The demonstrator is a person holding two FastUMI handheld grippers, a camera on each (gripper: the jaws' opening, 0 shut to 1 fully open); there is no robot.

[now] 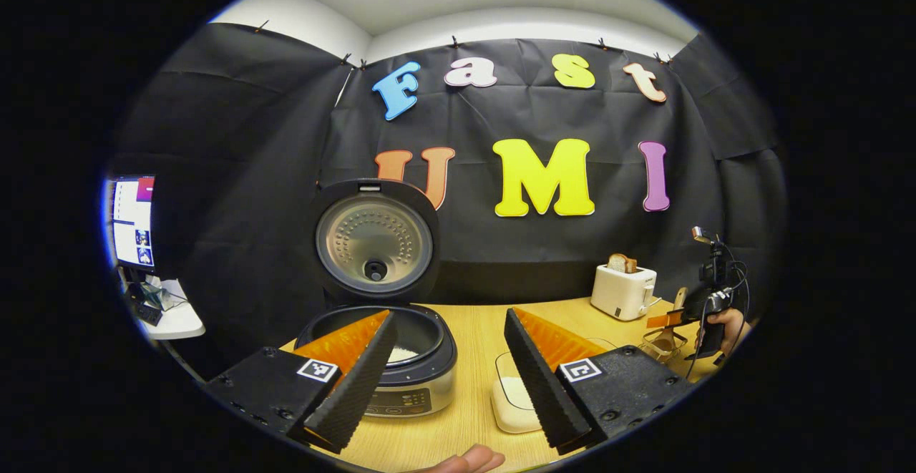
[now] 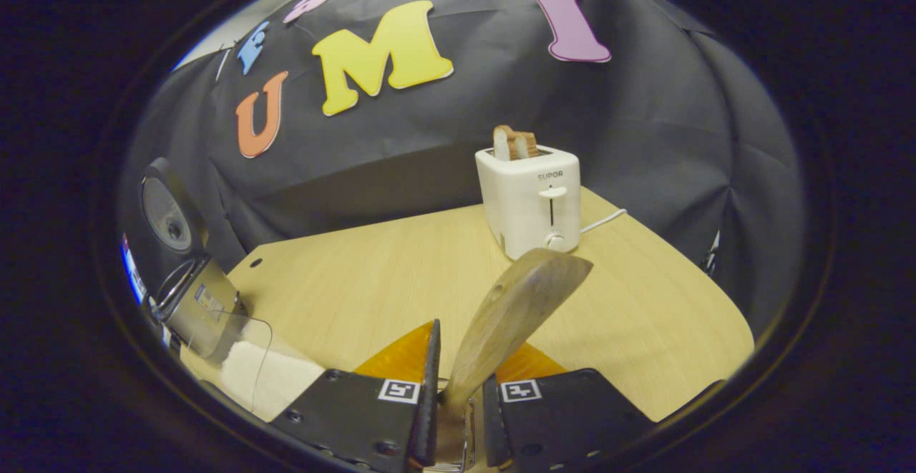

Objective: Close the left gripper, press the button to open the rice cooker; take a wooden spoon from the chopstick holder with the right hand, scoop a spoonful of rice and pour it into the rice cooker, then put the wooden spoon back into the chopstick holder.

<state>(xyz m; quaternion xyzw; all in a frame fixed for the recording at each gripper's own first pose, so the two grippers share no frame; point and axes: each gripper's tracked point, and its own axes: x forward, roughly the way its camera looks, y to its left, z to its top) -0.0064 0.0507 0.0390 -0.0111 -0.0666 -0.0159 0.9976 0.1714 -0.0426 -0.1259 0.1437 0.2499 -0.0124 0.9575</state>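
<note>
One rice cooker (image 1: pixel 401 366) stands lid-up, one toaster (image 2: pixel 531 201) behind; left gripper (image 1: pixel 447 380) spread wide, right gripper (image 2: pixel 458 394) pinching one upright wooden spoon (image 2: pixel 512 315).

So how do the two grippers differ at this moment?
The left gripper is open with nothing between its fingers, above the rice cooker; the right gripper is shut on the wooden spoon, near the toaster. Both are above the wooden table.
</note>
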